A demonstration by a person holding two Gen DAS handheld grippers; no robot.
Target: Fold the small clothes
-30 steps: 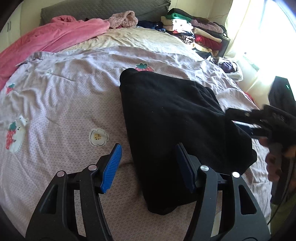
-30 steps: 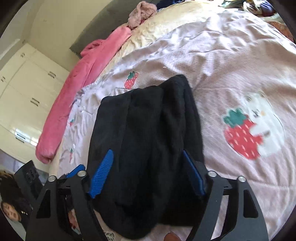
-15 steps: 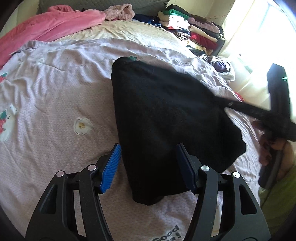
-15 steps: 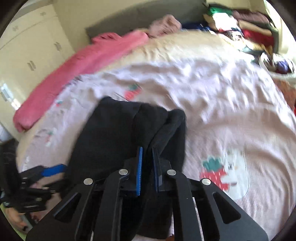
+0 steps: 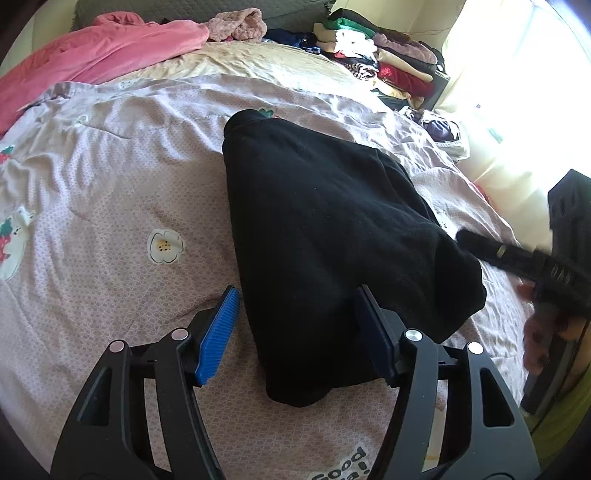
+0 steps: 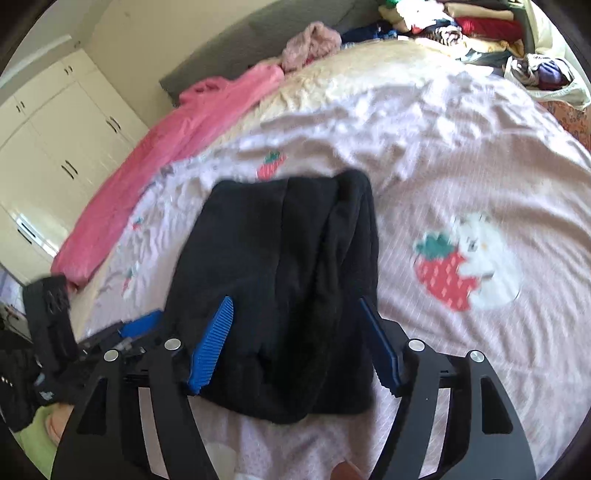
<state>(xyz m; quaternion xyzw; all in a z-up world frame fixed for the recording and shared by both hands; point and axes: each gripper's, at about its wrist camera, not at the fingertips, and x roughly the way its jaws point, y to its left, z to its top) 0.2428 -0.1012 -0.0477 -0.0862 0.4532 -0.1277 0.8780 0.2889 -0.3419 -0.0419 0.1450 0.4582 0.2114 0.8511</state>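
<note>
Pale pink printed bedspread (image 5: 110, 206) across the whole bed, pink blanket (image 5: 96, 48) bunched at eleven o'clock. Folded black garment (image 5: 325, 229) lying mid-bed. Left gripper (image 5: 295, 332) parted, gripping nothing, its near corner between the pads; right gripper (image 6: 295, 343) just sprung apart, released, the cloth between its pads.

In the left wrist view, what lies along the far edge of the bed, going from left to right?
pink blanket → fuzzy pink garment → dark blue clothes → stack of folded clothes
</note>
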